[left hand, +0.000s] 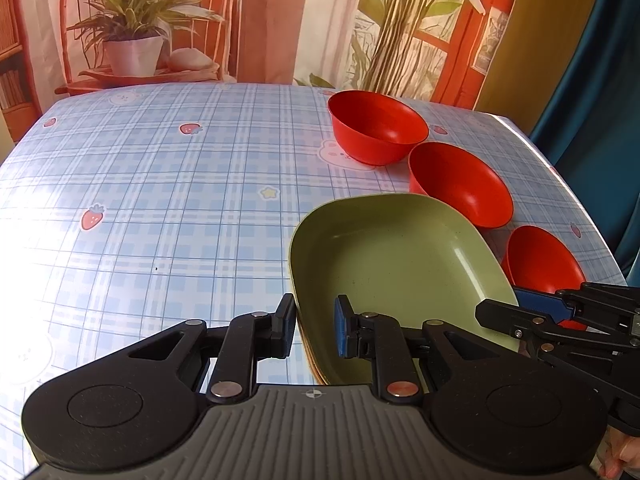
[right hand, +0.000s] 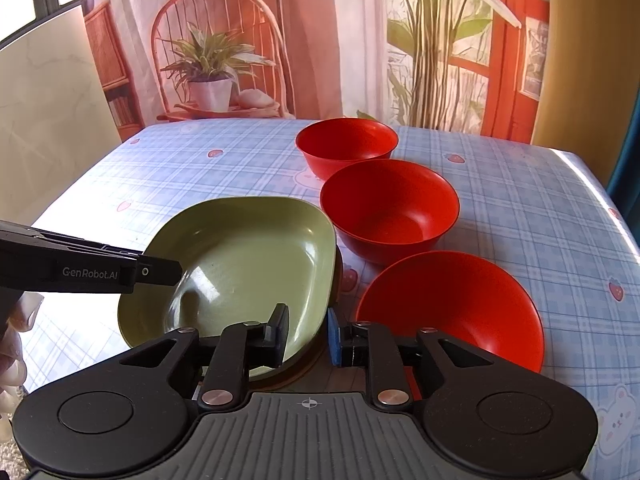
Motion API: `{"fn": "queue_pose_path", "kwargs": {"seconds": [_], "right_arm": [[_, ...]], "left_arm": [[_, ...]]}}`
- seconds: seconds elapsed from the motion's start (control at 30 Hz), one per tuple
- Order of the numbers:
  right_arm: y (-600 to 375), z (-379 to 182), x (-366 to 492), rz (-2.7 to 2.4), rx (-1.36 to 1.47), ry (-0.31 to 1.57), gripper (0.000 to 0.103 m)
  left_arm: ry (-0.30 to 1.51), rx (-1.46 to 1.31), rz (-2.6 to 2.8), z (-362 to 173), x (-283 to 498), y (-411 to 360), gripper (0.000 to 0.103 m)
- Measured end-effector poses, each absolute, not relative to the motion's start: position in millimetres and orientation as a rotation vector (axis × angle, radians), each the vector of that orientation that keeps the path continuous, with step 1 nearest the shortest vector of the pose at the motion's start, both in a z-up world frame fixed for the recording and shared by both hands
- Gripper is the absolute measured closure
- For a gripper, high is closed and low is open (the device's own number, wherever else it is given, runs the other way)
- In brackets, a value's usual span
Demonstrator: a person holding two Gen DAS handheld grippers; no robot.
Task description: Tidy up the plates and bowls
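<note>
3 red bowls sit in a line along the right side of our table [left hand: 168,184]: the far bowl [right hand: 346,147], the middle bowl [right hand: 390,210] and the near bowl [right hand: 452,308]. Just left of them lies the green plate [right hand: 244,264], and a brown rim under it suggests it rests on at least 1 more dish. Our left gripper [left hand: 316,330] straddles the plate's near-left rim, 1 pad outside and 1 inside; the jaws are parted, and a gap shows between the inner pad and the wall, so we judge nothing is pinched yet. Our right gripper [right hand: 308,332] straddles the near-right rim the same way, fingers apart.

We judge the plate stiff, light and glossy, so likely slippery between flat pads. Its upturned rim is the place to take hold, 1 grip on each side to keep it level. The bowls look like hard plastic, best pinched at the lip.
</note>
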State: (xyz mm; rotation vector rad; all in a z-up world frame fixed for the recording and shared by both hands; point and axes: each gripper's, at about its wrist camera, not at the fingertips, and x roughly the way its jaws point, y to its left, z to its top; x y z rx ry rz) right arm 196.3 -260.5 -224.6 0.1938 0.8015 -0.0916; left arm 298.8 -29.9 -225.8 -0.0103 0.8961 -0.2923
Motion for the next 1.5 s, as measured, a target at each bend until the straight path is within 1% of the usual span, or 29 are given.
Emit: {"fn": "queue_pose_path", "kwargs": {"seconds": [0.03, 0.23, 0.4, 0.53, 0.9, 1.17, 1.5], "right_arm": [[-260, -224, 196, -0.091, 0.194, 0.802, 0.082], [-262, -223, 195, -0.089, 0.201, 0.806, 0.078], [-264, -220, 189, -0.08, 0.208, 0.795, 0.077], [-265, -216, 185, -0.08, 0.211, 0.782, 0.077], [-272, -196, 178, -0.064, 0.234, 0.721, 0.078], [-301, -169, 192, -0.056, 0.247, 0.665, 0.078], [-344, -133, 245, -0.043, 0.173, 0.598, 0.078]], "left_arm": [[0.894, -0.01, -0.295, -226, 299, -30, 0.079], [0.888, -0.045, -0.298, -224, 297, -27, 0.078], [0.877, -0.067, -0.302, -220, 294, -28, 0.078], [0.87, -0.074, -0.298, -219, 292, -28, 0.071], [0.855, -0.096, -0.295, -211, 288, -21, 0.07], [0.786, -0.061, -0.3, -179, 301, -16, 0.07], [0.731, -0.025, -0.319, -142, 355, -33, 0.07]]}}
